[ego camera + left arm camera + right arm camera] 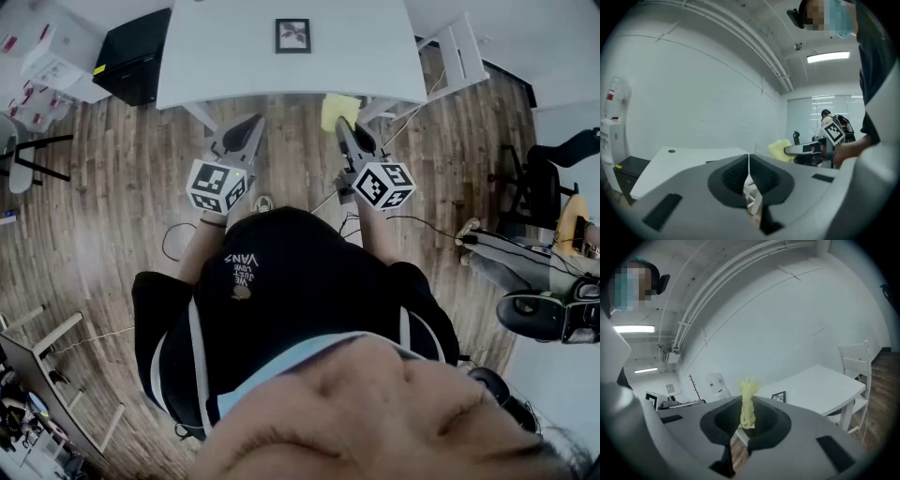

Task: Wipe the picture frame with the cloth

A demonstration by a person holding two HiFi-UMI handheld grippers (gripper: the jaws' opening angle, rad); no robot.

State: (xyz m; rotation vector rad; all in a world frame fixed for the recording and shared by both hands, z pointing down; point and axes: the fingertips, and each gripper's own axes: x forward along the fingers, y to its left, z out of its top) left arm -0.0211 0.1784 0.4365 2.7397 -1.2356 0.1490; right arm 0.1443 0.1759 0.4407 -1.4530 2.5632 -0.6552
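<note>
- The left claw [249,128], grey plastic, hangs over the wood-plank floor [112,206], short of the bench's near edge. Its jaws are pressed together with nothing between them. It looks idle, probably free to steady the frame once the wiping starts.
- The white rectangular bench [366,56] lies straight ahead of the person, its near edge just beyond both claws.
- The small black-rimmed picture frame [292,36] is about midway along the bench, set back from the near edge and well apart from both claws. Its printed face is turned towards the person, which leaves the glass open to a wipe from this side. It is roughly square, so no long axis stands out. In the right gripper view it seems propped up and not lying flat, though I cannot be sure.
- The pale yellow cloth [339,109] is bunched into a narrow tuft and pokes out past the jaw tips. Its long axis runs along the jaws and points at the bench, so the loose end would meet the frame first.
- The right claw [343,129] is clenched on that cloth. It is just short of the near edge and a little right of the frame's line. Wiping has not begun; the next move likely calls for a reach forward and slightly left.
</note>
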